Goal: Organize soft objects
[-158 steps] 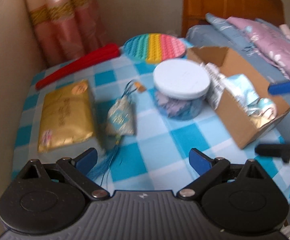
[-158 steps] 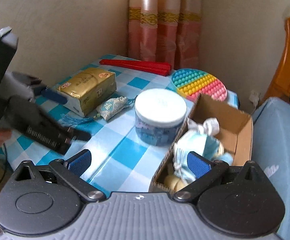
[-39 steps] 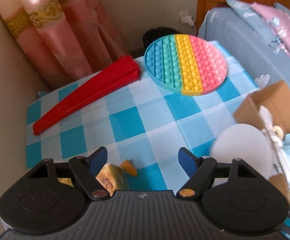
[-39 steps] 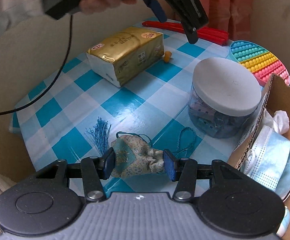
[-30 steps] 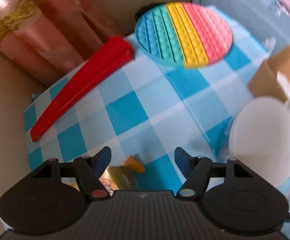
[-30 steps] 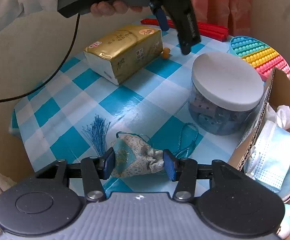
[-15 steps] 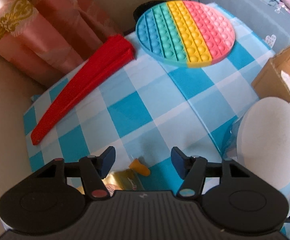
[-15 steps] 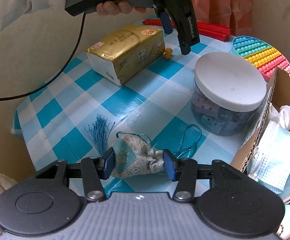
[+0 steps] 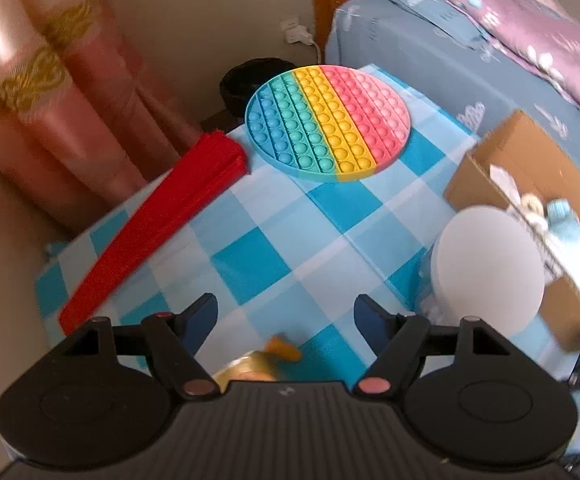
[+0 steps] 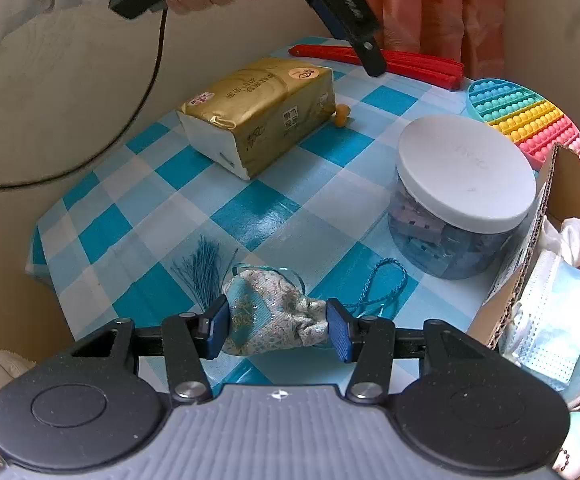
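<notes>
My right gripper (image 10: 275, 330) is shut on a small blue and silver brocade pouch (image 10: 273, 314), which lies on the checked tablecloth with its tassel (image 10: 201, 266) and cord spread beside it. The cardboard box (image 10: 570, 184) at the right holds face masks (image 10: 546, 320) and other soft items. My left gripper (image 9: 285, 314) hangs above the far side of the table, its jaws opening with nothing between them. Just under it lies a small orange piece (image 9: 283, 350), beside the gold tissue pack (image 10: 261, 108). In the right wrist view a hand holds the left gripper (image 10: 370, 56) over the red fan.
A clear jar with a white lid (image 10: 464, 164) stands between the pouch and the box. A round rainbow pop mat (image 9: 328, 120) and a folded red fan (image 9: 157, 224) lie at the far edge. Pink curtains (image 9: 49, 120), a wall and a bed (image 9: 490, 60) surround the small table.
My left gripper has lifted and tilted up, so more of the bed and curtain shows, and its jaws stand wider. The right gripper still holds the pouch in the same spot.
</notes>
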A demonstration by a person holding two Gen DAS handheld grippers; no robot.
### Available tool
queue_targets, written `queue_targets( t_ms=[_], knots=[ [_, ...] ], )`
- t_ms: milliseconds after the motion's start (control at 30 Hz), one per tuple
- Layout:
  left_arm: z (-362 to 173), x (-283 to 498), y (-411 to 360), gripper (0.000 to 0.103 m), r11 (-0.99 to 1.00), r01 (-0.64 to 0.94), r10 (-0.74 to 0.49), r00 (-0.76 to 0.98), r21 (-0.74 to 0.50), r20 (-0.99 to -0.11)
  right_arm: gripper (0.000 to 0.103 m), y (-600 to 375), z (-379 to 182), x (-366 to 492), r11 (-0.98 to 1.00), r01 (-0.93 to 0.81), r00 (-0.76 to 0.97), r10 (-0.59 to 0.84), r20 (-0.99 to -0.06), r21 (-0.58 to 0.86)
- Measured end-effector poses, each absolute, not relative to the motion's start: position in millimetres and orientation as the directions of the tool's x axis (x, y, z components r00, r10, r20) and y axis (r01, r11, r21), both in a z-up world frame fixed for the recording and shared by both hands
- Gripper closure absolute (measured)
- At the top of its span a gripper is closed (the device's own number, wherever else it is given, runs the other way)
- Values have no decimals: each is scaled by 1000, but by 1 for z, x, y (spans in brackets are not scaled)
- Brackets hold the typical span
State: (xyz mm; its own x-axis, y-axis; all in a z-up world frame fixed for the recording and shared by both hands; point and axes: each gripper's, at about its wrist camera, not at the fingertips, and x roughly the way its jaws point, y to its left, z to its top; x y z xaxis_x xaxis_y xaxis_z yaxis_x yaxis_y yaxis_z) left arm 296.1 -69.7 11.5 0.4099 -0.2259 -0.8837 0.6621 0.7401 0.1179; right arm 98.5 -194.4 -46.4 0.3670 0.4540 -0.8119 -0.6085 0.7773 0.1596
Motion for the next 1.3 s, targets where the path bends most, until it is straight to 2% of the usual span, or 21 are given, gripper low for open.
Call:
queue_targets(
  t_ms=[167, 433, 500, 567, 900, 1067, 1200, 1233, 1267, 1300],
  knots=[
    [3, 295, -74, 29, 638, 758, -215, 343, 134, -914, 47, -194, -45, 99, 783, -600, 373, 454, -809, 163],
    [-27, 298, -93, 31, 513, 837, -113, 288, 193, -951, 47, -196, -46, 101, 797, -578, 380, 452, -807, 175],
    [-32, 300, -96, 33, 498, 842, -87, 287, 208, -954, 47, -197, -47, 101, 799, -574, 378, 452, -808, 178],
    [-37, 304, -99, 42, 491, 846, -61, 273, 209, -960, 47, -197, -47, 101, 799, -574, 376, 454, -808, 181],
    [-59, 316, -105, 46, 468, 856, 15, 239, 218, -971, 47, -197, -46, 102, 803, -571, 383, 446, -809, 172],
    [-62, 318, -106, 58, 458, 871, 1, 201, 179, -980, 47, -198, -42, 103, 803, -574, 392, 440, -808, 159],
    [-60, 321, -103, 62, 485, 862, -22, 179, 146, -984, 47, -197, -40, 103, 804, -575, 399, 435, -807, 150],
    [-60, 322, -102, 67, 493, 858, -28, 178, 141, -984, 47, -197, -40, 103, 805, -575, 401, 436, -806, 149],
    [-59, 322, -101, 77, 499, 855, -32, 179, 139, -983, 47, -198, -40, 103, 805, -574, 402, 437, -805, 151],
    [-58, 322, -100, 79, 504, 853, -36, 179, 137, -983, 47, -198, -39, 103, 805, -573, 402, 437, -805, 152]
  ],
)
